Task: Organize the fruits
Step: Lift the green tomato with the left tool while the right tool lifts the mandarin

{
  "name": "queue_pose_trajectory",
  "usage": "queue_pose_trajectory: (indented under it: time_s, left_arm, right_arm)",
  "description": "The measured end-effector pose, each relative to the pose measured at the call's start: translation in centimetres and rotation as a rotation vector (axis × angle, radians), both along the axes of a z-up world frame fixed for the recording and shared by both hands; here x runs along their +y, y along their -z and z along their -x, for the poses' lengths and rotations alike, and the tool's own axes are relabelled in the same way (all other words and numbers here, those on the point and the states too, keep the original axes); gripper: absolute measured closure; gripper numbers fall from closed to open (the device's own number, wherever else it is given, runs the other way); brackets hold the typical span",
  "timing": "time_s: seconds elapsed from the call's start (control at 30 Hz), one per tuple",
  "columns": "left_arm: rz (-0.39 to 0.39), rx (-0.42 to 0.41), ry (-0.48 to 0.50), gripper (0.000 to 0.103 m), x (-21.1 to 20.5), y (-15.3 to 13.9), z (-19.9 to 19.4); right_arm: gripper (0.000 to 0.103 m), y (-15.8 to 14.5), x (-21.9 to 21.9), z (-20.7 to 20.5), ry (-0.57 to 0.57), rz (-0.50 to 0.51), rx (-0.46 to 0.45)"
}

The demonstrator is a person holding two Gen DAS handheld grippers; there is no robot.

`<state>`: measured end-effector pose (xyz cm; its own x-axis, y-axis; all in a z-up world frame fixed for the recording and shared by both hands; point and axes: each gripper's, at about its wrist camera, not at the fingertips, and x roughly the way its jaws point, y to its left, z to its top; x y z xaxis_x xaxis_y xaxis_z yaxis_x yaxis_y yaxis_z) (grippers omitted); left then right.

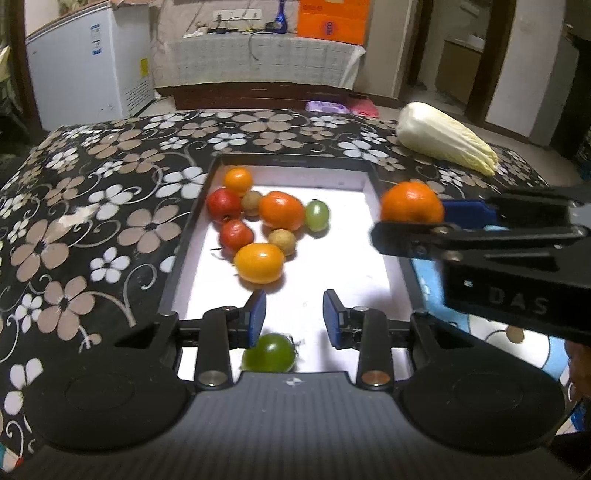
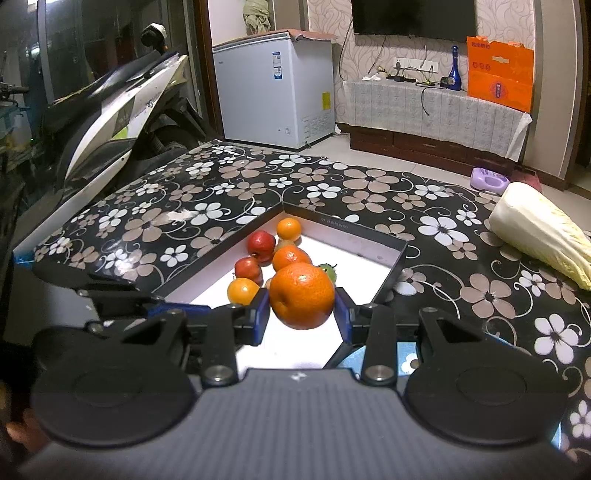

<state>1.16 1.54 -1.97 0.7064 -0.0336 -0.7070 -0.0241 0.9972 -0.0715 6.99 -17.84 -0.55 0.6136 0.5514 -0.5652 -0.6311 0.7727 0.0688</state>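
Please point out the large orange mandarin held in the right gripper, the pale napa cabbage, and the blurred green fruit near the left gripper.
large orange mandarin (image 2: 302, 295), right wrist view, front skin.
pale napa cabbage (image 1: 439, 136), left wrist view, white mid-body.
blurred green fruit (image 1: 271, 352), left wrist view, centre.

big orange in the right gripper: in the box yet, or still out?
Out. The right gripper holds the big orange between its pads in the air, at the box rim's right side, above the fruits lying inside.

Dim room under indoor light: a white chest freezer (image 2: 275, 86) against the patterned wallpaper (image 2: 509, 22), a wall-mounted television (image 2: 412, 16) over a cloth-draped cabinet (image 2: 436, 118), a parked scooter (image 2: 122, 110) at left, pale floor tiles (image 2: 332, 149).
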Motion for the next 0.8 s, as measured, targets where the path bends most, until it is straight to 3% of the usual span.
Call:
queue_pose_trajectory:
  time_s: [0.1, 0.2, 0.57, 0.8]
  left_arm:
    - [-0.003, 0.013, -0.025, 0.043, 1.1, 0.3, 0.1]
    - [-0.008, 0.024, -0.014, 0.042, 1.7, 0.6, 0.4]
    - [-0.011, 0.058, 0.046, 0.044, 2.1, 2.0, 0.7]
    - [-0.041, 0.077, 0.084, 0.06, 1.0, 2.6, 0.6]
  right_arm:
    - [0.063, 0.0, -0.1, 0.0, 0.004, 0.004, 0.006]
    - [0.063, 0.0, -0.2, -0.1, 0.009, -0.003, 0.009]
    - [0.063, -0.2, -0.1, -0.6, 0.016, -0.022, 0.016]
    - [0.063, -0.1, 0.0, -0.7, 0.014, -0.022, 0.022]
